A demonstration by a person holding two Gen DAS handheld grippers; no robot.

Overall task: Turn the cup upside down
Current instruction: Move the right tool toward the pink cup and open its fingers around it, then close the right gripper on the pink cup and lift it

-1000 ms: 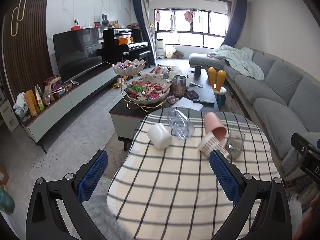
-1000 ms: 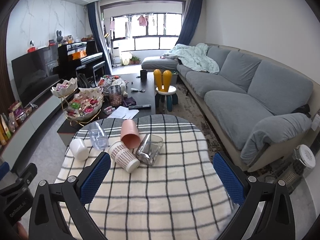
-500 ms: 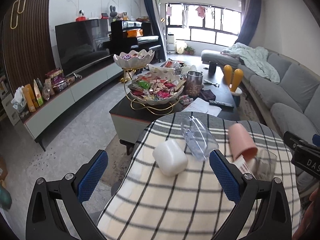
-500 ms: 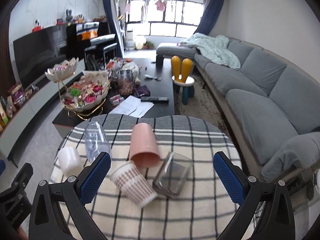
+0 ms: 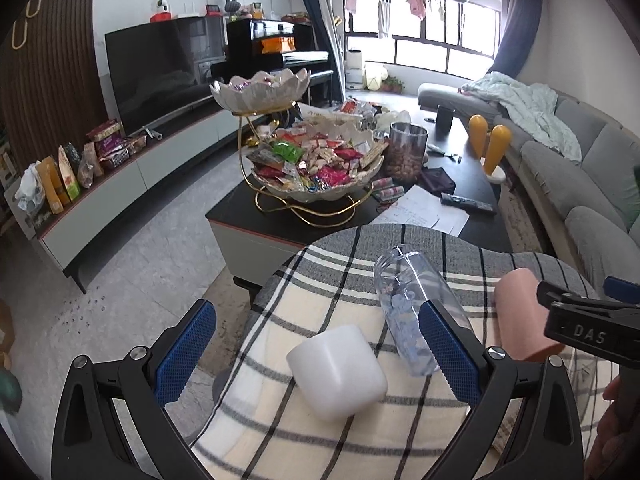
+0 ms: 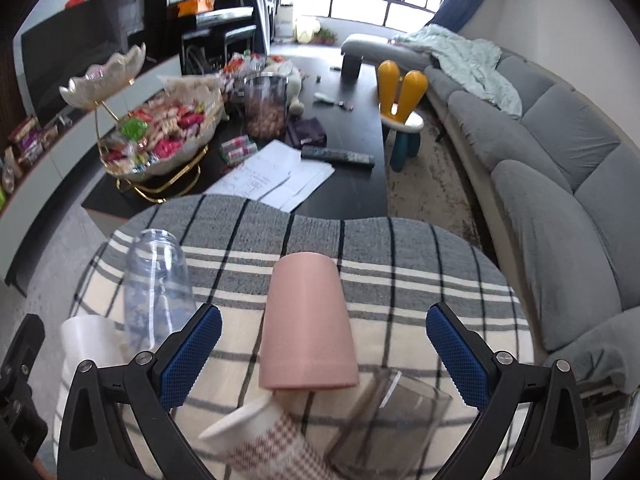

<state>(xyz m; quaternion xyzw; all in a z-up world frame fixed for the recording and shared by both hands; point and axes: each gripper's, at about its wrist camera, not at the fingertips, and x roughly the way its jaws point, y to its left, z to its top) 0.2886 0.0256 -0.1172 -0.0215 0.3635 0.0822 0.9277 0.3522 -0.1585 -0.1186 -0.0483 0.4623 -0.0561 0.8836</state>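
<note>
Both tools spread wide, empty. My right gripper (image 6: 320, 344) straddles the pink cup (image 6: 306, 324) — on its side mid-tablecloth (image 6: 420, 280), long axis straight along my fingers, base toward the far edge. Left gripper (image 5: 320, 352) faces the white cup (image 5: 338, 370).

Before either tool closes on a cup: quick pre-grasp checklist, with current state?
1. Left tool open: ok.
2. Right tool open: ok.
3. White cup between the left fingers: ok, on its side, untouched.
4. Pink cup between the right fingers: ok, on its side.
5. Room around the pink cup: not ok; patterned paper cup and smoky glass crowd its mouth.
6. Clear bottle clear of the left tool's right finger: cannot tell.
</note>
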